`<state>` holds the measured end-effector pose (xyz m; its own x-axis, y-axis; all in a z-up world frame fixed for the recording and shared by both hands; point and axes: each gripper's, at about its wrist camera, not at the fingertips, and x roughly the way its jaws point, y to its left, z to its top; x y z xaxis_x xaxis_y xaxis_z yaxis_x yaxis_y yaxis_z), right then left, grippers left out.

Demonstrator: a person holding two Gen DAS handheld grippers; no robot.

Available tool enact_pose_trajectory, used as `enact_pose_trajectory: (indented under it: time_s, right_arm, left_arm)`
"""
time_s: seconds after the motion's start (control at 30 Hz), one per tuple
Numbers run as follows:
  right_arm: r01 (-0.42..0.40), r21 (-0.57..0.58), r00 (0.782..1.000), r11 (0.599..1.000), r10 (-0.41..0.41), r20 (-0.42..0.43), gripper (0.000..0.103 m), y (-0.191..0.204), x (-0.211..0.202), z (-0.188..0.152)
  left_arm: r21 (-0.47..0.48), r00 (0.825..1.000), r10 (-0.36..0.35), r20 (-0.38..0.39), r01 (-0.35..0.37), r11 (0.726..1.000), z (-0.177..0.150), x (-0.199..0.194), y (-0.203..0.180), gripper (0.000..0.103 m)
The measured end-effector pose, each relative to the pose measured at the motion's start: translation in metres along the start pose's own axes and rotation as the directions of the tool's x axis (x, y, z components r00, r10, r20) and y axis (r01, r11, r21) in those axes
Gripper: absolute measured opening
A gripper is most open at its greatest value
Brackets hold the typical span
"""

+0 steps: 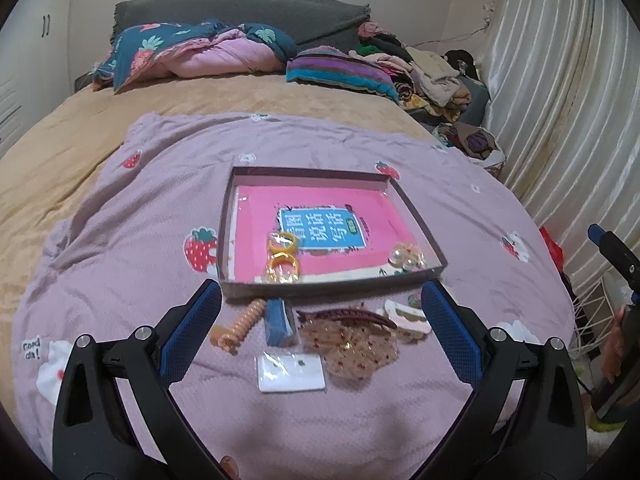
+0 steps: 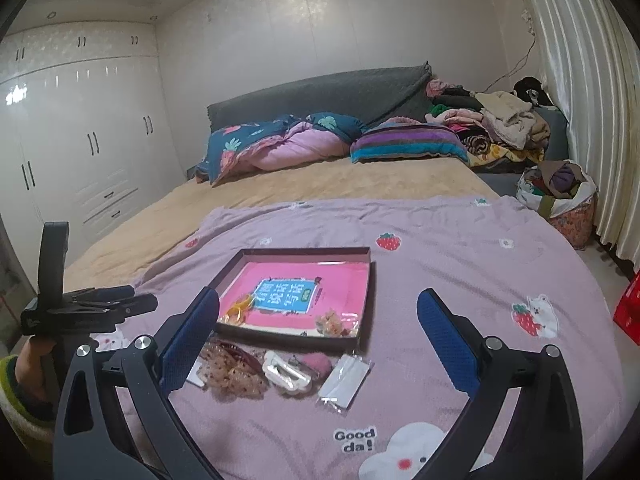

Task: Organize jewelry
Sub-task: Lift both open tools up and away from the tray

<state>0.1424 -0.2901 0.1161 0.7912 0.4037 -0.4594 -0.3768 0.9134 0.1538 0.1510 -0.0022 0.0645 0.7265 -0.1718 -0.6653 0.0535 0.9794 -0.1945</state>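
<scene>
Left wrist view: both tongs (image 1: 320, 336) spread, empty. Just ahead lies the spiral hair tie (image 1: 236, 326), light and springy; pinch its coil middle.

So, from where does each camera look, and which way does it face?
Left wrist: sits on the left gripper, faces the shallow box and headboard; own open fingers show, the right gripper at the right edge.
Right wrist: sits on the right gripper, further right, same heading; own open fingers, the left gripper at left.
Shared: box, pink book, white hair clip.
</scene>
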Motion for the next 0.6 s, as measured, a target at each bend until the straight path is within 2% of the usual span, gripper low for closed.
enact_pose_trajectory:
  time_s: [0.6]
  right_arm:
    - [-0.005,-0.024,0.998,1.000,0.003,-0.064,0.099,0.011,-0.010,-0.037]
  left_arm:
    - [0.031,0.999,-0.012,-0.051,0.014,0.999,-0.043,-0.004,-0.015,0.093]
